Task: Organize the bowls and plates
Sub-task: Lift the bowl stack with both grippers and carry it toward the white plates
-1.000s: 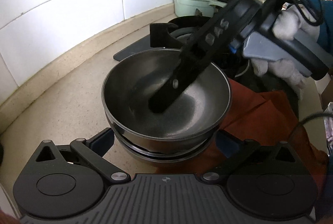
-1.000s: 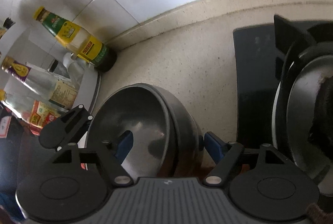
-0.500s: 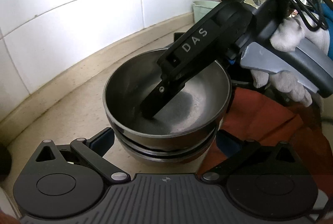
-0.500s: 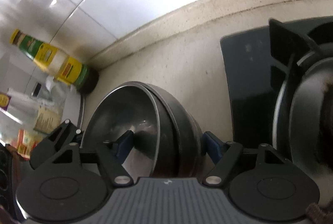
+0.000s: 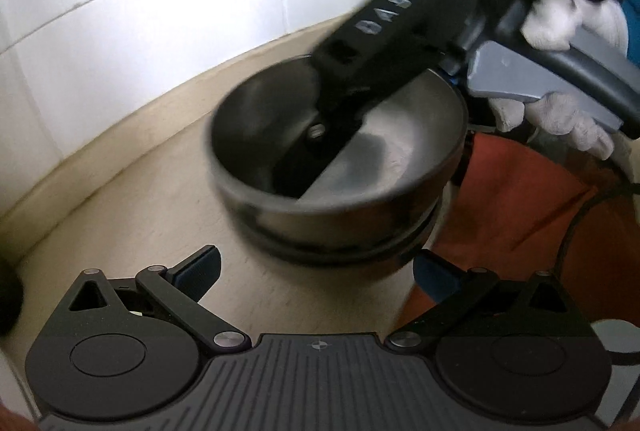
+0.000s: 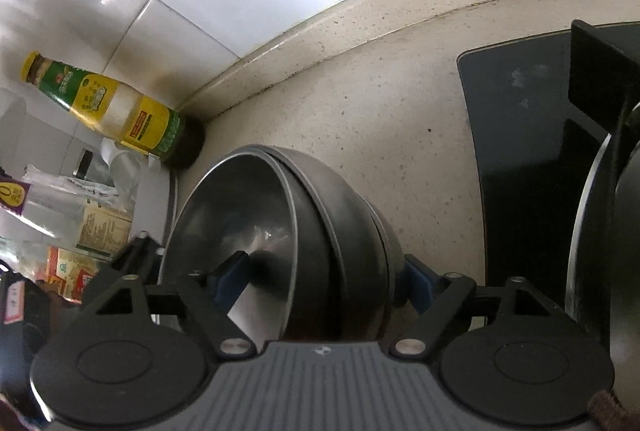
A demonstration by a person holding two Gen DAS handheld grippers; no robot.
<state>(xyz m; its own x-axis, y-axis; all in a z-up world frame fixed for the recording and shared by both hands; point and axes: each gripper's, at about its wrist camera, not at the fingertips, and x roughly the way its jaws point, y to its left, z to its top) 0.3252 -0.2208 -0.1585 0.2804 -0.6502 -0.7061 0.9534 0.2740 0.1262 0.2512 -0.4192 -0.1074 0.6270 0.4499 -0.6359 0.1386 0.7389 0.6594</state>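
A stack of dark metal bowls [image 5: 340, 167] sits on the beige counter, nested one in another. My right gripper [image 6: 324, 279] straddles the stack's near wall, one finger inside the top bowl [image 6: 248, 231] and one outside, closed on it. In the left wrist view its black finger [image 5: 320, 151] reaches down into the top bowl. My left gripper [image 5: 316, 271] is open and empty, just short of the stack's near side and not touching it.
A white tiled wall backs the counter [image 5: 120, 215]. A yellow-green sauce bottle [image 6: 120, 111] and packets stand at the left. A black stove top [image 6: 520, 159] with a pan lies to the right. An orange cloth [image 5: 516, 215] lies beside the bowls.
My left gripper has drawn back from the stack, which now looks farther away and blurred. The right gripper keeps its hold on the bowls and has shifted slightly with them.
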